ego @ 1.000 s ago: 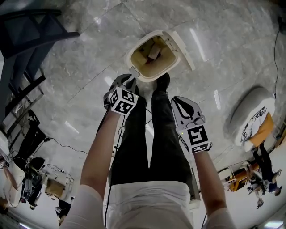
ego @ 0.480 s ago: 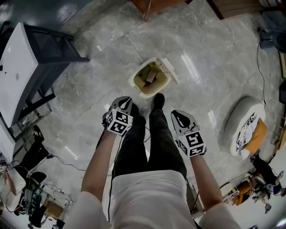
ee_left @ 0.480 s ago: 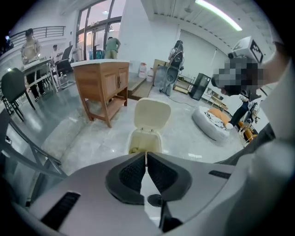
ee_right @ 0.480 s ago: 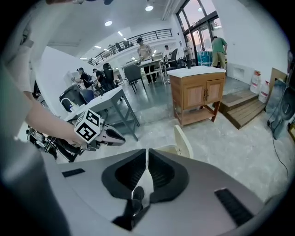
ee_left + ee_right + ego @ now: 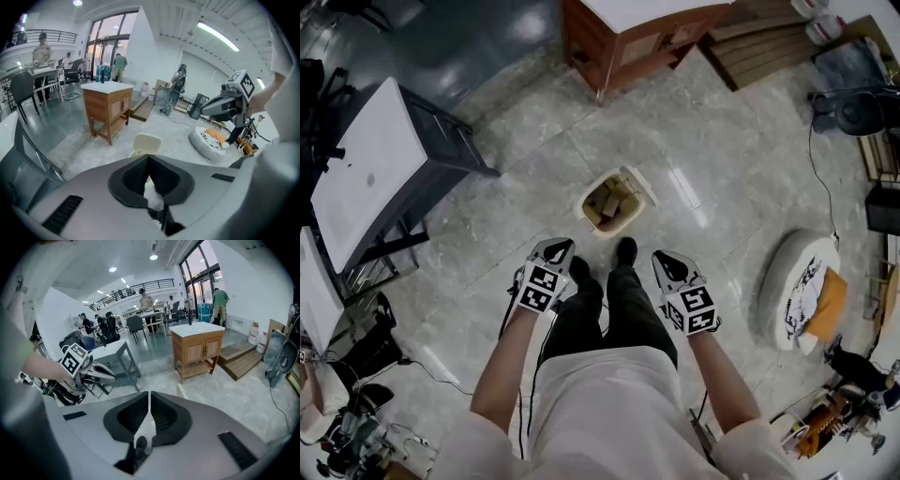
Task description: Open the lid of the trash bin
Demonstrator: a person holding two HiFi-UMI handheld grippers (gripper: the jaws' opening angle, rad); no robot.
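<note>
1. The left gripper (image 5: 148, 157) has just been closing. Its jaws now meet at the tips, with nothing between them.
2. The right gripper (image 5: 149, 394) also has its jaws together and is empty.
3. Both grippers are held out over the person's legs and touch nothing (the head view shows them one on each side of the shoes).
4. One trash bin (image 5: 607, 203) stands on the grey stone floor (image 5: 516, 159) just ahead of the shoes, well apart from both grippers. Its one lid (image 5: 639, 185) is swung back at the far right side, and the inside shows brownish contents I cannot identify.
5. Counted: two grippers, two marker cubes (image 5: 542, 286), one wooden cabinet (image 5: 633, 33) and one round cushion (image 5: 795, 291).
6. The print that can be made out is the black-and-white square patterns on the cubes.
</note>
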